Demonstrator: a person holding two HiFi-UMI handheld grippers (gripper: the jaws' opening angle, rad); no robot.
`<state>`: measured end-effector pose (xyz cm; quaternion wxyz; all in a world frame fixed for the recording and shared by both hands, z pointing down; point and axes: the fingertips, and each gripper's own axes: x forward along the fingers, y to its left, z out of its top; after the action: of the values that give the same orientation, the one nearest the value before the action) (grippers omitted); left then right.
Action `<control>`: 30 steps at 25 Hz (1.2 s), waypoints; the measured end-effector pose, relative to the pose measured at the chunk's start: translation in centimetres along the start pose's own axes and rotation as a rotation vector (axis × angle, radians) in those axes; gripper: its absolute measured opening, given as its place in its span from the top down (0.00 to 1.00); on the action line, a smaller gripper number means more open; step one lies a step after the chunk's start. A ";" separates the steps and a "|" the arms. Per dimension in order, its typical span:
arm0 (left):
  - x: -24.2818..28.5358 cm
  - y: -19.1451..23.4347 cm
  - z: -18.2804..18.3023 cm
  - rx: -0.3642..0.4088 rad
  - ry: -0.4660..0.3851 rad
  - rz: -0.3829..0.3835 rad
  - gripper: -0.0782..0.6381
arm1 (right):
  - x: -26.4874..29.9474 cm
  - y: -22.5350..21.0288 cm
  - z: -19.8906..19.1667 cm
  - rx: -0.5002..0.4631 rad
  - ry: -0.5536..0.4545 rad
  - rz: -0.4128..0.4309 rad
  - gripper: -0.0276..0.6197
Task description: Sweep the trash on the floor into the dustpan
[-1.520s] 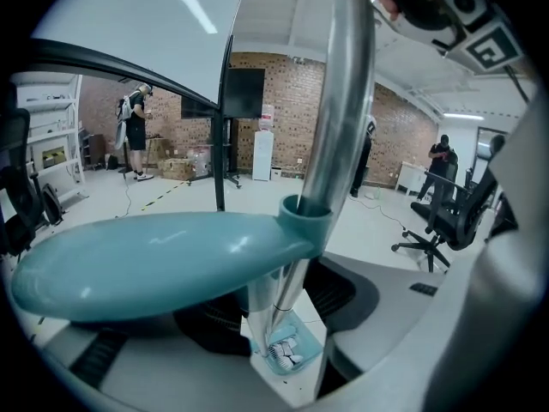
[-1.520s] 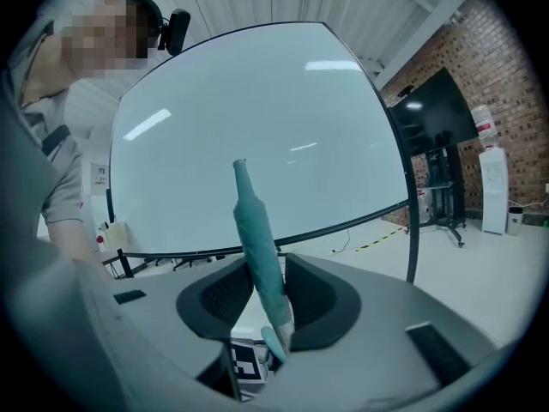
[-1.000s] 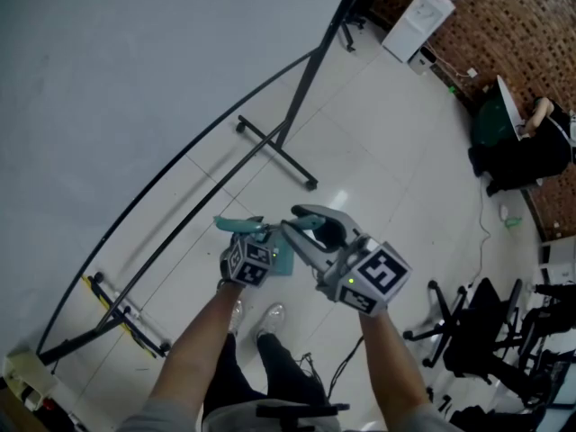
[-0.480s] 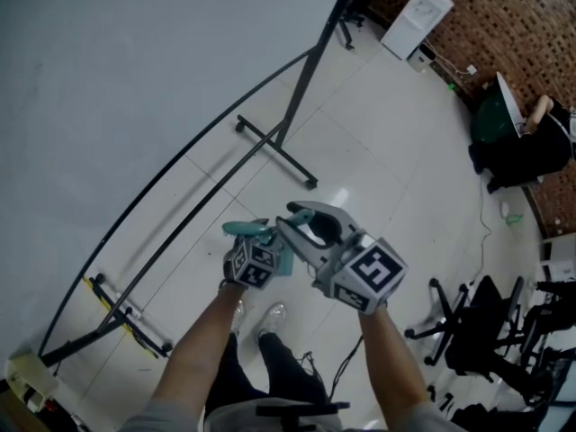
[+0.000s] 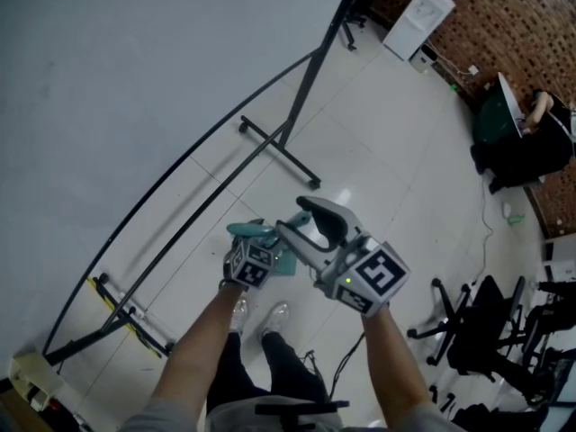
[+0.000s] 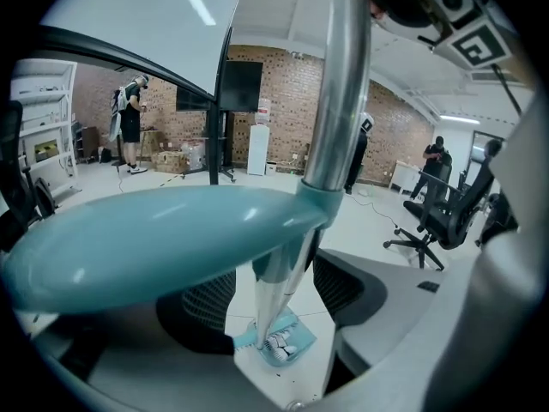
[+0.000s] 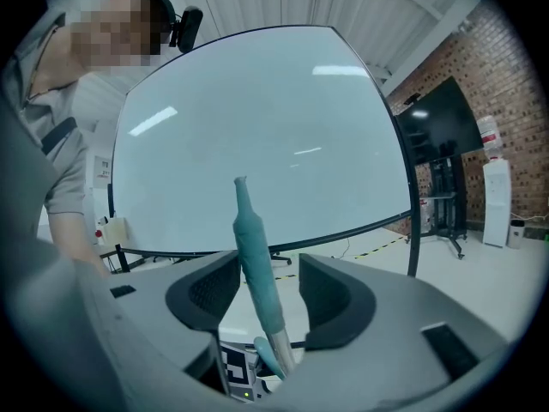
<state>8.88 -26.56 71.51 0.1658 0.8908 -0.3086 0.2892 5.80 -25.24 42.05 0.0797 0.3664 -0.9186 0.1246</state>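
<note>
dustpan (image 6: 304,336) partly behind pole (image 6: 339,75), contents (image 6: 280,344) indistinct

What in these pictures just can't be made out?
- Dustpan: head view, mostly behind the left gripper; left gripper view, small, partly behind a pole.
- Trash in it: too small to identify.
- Broom head: shows nowhere; right gripper view, the handle runs down behind the right gripper.
- Both grippers' fingers have just been opening, a pole or handle between each.
</note>
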 end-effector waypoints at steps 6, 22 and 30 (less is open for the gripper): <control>-1.9 0.4 -2.6 -0.069 0.060 -0.013 0.52 | -2.2 -0.6 0.2 0.038 -0.048 -0.061 0.55; -16.4 -2.6 5.5 0.023 -0.123 -0.209 0.84 | -11.7 1.6 0.0 0.104 -0.136 -0.382 0.75; -22.6 -6.6 15.2 0.139 -0.273 -0.197 0.87 | -15.0 2.7 1.9 0.047 -0.187 -0.429 0.96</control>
<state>4.94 -18.52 44.98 0.0882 0.9570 -0.2187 0.1688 14.57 -14.07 36.20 0.0106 0.5649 -0.8200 0.0915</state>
